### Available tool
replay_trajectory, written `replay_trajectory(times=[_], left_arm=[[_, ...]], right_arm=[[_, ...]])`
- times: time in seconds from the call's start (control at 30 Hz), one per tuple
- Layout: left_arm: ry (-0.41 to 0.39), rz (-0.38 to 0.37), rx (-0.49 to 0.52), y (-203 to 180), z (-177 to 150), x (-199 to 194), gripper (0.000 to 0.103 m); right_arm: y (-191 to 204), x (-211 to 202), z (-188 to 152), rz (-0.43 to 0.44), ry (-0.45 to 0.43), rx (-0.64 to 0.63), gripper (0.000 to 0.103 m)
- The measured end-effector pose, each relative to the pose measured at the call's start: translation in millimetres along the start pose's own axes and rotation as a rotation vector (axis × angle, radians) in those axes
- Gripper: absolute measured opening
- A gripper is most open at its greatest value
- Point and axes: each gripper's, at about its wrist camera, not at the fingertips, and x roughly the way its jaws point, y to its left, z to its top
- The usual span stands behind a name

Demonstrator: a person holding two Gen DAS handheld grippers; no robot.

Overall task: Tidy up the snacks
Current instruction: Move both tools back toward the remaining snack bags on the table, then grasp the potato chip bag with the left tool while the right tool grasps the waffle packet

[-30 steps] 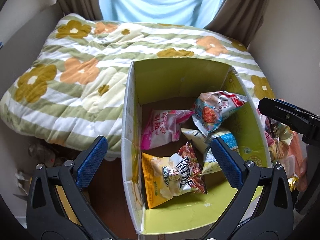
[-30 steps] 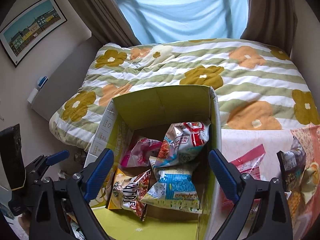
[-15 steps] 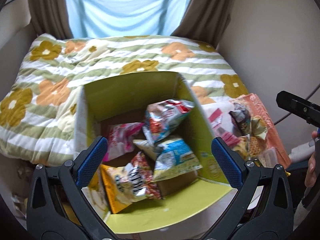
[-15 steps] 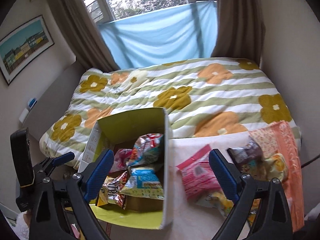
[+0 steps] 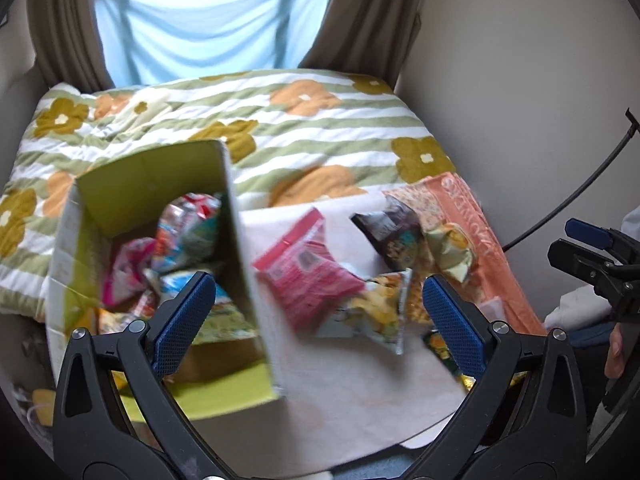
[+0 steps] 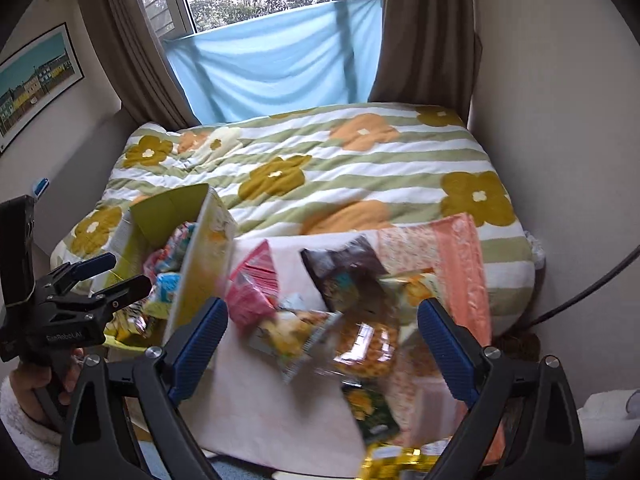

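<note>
Left wrist view gives us our left claw spread wide and empty above the green box already holding snacks. Beside it, loose packets, a pink bag among them, lie on the white cloth. Our right claw gapes wide, empty, over them.

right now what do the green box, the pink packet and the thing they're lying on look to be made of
Green box: looks like cardboard, matte, with flat stiff walls, folded corners and a brown floor inside.
Pink packet: likely plastic film, slightly glossy, with a crimped, sealed top edge; blur hides detail.
Surface under the packet, a pale cloth: seems soft matte fabric spread flat beside a floral quilt, which looks padded and stitched.
</note>
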Motion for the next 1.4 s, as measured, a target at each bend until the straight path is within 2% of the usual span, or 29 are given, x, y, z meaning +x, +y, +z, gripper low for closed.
replay_trajectory(times=[0.13,0.27,0.5,0.7,1.03,1.17,1.33,1.4], left_arm=[[0.041,0.033,-0.031,-36,-14,23,0.103],[0.094,0.059,-0.072,-54,-25,46,0.103],[0.195,0.062,-0.105,-68,-39,90,0.103],[0.291,0.029,-0.126,-61,-40,142,0.103],[0.402,0.016,-0.098,-54,-40,199,0.101],[0.433,0.022,-0.088,-49,-41,213,0.101],[0.439,-0.016,-0.068,-47,-41,214,0.101],[0.445,-0.01,-0.05,-49,-43,214,0.101]], right_arm=[[-37,7,-12,0.041,0.035,0.001,0.095],[-60,24,-25,0.094,0.099,-0.011,0.095],[-75,76,-54,0.156,0.23,-0.001,0.095],[-82,118,-64,0.161,0.315,0.064,0.095],[-72,162,-62,0.146,0.403,0.037,0.095],[-69,176,-62,0.137,0.427,0.033,0.095],[-73,185,-64,0.162,0.448,0.055,0.095],[-79,187,-64,0.159,0.457,0.075,0.095]])
